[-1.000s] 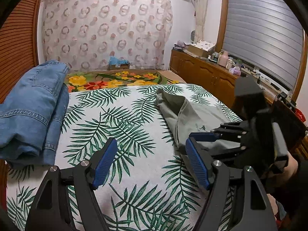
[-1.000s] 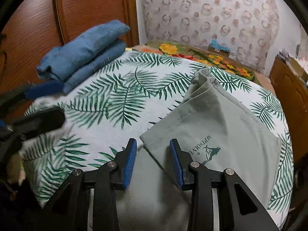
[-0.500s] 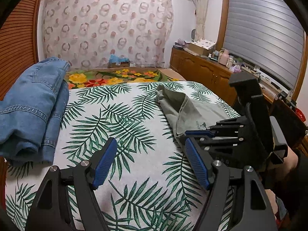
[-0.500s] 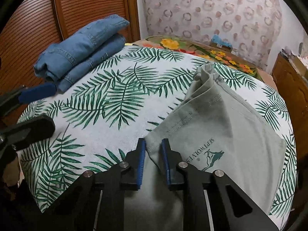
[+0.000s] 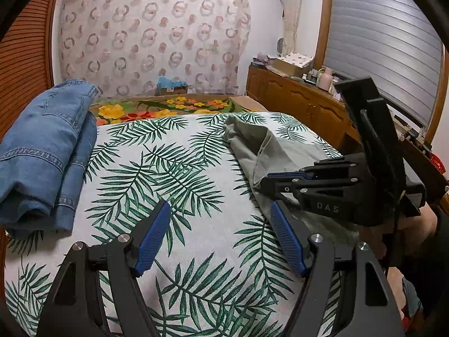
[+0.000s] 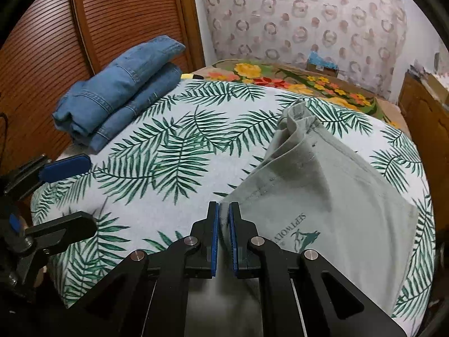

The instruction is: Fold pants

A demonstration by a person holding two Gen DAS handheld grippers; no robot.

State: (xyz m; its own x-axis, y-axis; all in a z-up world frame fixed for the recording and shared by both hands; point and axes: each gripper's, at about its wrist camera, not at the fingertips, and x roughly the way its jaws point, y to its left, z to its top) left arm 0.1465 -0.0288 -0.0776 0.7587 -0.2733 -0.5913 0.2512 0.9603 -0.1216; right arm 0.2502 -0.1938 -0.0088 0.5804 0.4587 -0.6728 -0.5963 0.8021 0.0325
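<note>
Pale grey-green pants (image 6: 331,185) lie on the right half of a bed with a palm-leaf cover (image 6: 174,151), a printed logo near their near edge. My right gripper (image 6: 223,210) is shut on the near left corner of the pants, and the cloth rises from the bed in a fold toward the pads. From the left wrist view the pants (image 5: 280,151) run back along the right side, with the right gripper (image 5: 273,178) pinching their edge. My left gripper (image 5: 221,230) hovers open over bare bed cover, nothing between its fingers.
Folded blue jeans (image 5: 42,151) are stacked at the bed's left side by a slatted wooden door (image 6: 84,28). A floral blanket (image 5: 162,109) lies at the far end. A wooden cabinet (image 5: 303,104) with clutter runs along the right under a shuttered window.
The right gripper's jaws closed onto the corner of the grey-green pants and lifted the cloth's edge off the bed a little. The left gripper stayed where it was, open.
</note>
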